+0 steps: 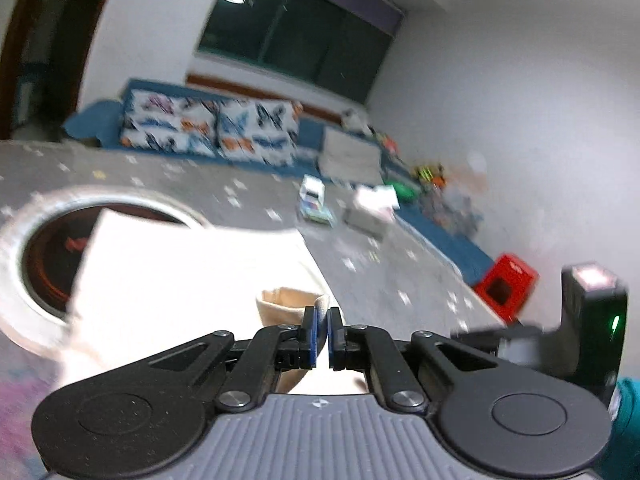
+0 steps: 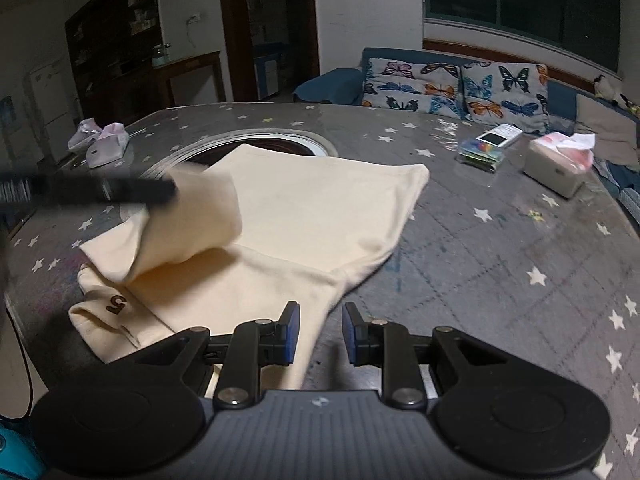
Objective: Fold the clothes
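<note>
A cream garment (image 2: 304,224) lies on the grey star-patterned table (image 2: 500,264), its left sleeve folded over the body. A "5" mark (image 2: 116,303) shows on its near left part. My left gripper (image 1: 322,322) is shut on a cuff of the cream garment (image 1: 288,304) and holds it lifted; in the right wrist view it shows as a dark blurred bar (image 2: 100,191) at the folded sleeve. My right gripper (image 2: 319,330) is open, low over the garment's near edge, with cloth under the left finger (image 2: 289,330).
A round dark opening (image 2: 280,146) sits in the table behind the garment. A tissue box (image 2: 558,166), a phone on a colourful box (image 2: 490,146) and pink pouches (image 2: 100,142) lie on the table. A sofa with butterfly cushions (image 2: 460,88) stands behind.
</note>
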Tool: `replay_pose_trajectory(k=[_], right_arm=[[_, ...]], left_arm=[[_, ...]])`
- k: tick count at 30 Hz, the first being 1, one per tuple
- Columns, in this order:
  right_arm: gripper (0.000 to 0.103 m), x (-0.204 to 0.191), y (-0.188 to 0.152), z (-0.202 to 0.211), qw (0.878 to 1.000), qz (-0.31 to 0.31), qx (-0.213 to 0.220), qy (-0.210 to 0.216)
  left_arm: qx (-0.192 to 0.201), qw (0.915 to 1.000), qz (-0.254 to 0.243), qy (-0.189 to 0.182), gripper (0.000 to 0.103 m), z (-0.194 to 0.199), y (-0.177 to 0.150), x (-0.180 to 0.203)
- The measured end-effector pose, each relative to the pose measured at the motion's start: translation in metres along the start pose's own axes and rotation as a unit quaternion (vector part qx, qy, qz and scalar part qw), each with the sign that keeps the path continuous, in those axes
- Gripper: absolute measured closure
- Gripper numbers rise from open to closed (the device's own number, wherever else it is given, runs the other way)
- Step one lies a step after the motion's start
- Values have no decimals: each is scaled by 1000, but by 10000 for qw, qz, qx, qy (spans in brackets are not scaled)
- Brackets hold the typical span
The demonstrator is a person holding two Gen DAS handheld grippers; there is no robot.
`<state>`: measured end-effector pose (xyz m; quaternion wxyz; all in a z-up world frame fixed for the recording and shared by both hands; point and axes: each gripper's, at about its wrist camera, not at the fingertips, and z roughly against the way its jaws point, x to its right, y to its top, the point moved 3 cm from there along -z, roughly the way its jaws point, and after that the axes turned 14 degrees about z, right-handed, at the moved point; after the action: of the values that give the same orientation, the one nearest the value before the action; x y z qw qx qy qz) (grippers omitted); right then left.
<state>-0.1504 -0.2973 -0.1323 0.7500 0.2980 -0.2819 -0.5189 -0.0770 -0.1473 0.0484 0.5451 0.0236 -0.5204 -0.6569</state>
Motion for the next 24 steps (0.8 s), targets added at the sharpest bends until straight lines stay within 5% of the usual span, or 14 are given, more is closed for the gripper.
replay_pose_trajectory(k=[7,10,14,24], right_arm=[[81,6,2,7,9999,-79,72,-93],[81,7,7,7,9999,-76,130,-52],[81,3,15,3,9996,-116,196,183],[81,-14,23,-35,9988,-22,37,495]], left_arm=[[-488,9987,-108,-98,87,-17,-25,3],[-652,9975,-233,-153,72,-14,-30,3],[-566,9978,-319,-121,68,-3,-23,-6],[-174,9947,-21,1015,68,19,10,-81]])
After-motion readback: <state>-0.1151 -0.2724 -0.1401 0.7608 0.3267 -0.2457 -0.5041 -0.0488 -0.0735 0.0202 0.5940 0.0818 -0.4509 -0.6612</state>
